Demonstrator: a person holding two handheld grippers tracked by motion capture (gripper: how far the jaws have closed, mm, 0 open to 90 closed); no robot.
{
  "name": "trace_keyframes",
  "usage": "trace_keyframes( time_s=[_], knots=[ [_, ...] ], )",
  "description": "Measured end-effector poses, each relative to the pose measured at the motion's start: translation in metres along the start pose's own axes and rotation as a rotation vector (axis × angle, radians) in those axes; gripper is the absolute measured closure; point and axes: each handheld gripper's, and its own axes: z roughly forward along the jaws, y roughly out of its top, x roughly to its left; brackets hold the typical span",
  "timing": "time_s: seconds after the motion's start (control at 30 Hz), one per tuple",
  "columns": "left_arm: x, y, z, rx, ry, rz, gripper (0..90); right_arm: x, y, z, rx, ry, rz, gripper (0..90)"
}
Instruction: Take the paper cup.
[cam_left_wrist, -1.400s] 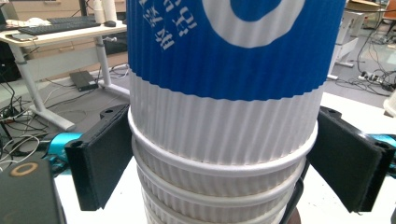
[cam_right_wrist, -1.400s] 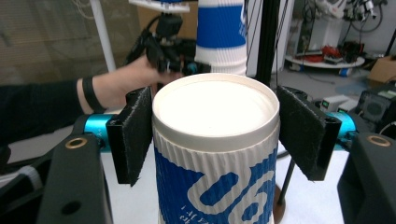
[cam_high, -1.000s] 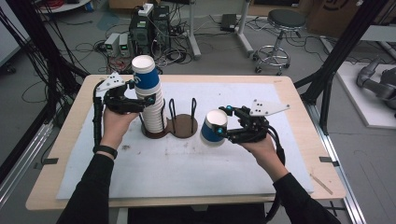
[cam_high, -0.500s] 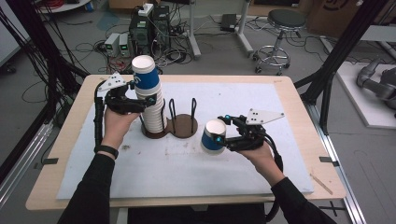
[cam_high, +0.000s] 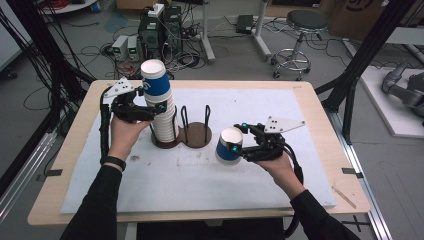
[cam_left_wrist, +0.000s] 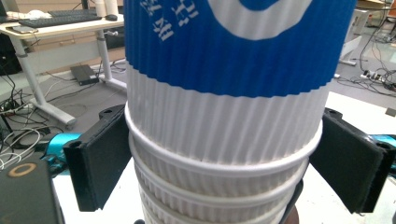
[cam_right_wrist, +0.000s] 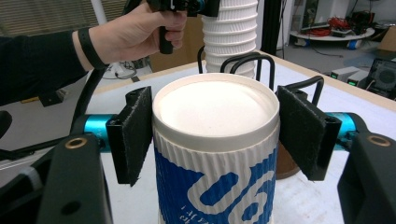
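Left hand (cam_high: 125, 135) is raised at the table's (cam_high: 300, 115) left side, forearm coming up from the near edge, its left gripper (cam_high: 159, 108) levelled at the stack of cups (cam_high: 162, 112) standing in the left ring of the brown holder (cam_high: 197, 136). In the left gripper view the jaws stand wide on either side of the stack, just below the top cup's blue band; a sliver of gap shows at each pad, so no clear pressure. Right hand (cam_high: 277, 165) sits lower, near the table's middle, right gripper (cam_high: 234, 148) clamped on a single cup (cam_high: 229, 146) held upside down, base uppermost, to the right of the holder. The right gripper view shows both pads against the cup's (cam_right_wrist: 215, 154) sides. The stack's foot is cut off in the left gripper view; whether the single cup touches the table cannot be told.
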Motion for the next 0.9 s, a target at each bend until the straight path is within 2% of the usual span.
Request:
trace_keyframes(
  time_s=[0.3,0.6,0.9],
  knots=[
    [-0.005,-0.001,-0.009,-0.010,0.005,0.000,10.9,-0.001,0.000,-0.002,-0.002,-0.001,0.004,31.2],
    [-0.004,-0.002,-0.009,-0.010,0.011,0.001,10.9,-0.002,-0.001,-0.002,-0.004,-0.002,0.002,31.2],
    [-0.006,0.000,-0.016,-0.004,0.037,0.032,10.4,-0.003,-0.001,-0.004,-0.008,-0.003,0.005,31.2]
  ],
)
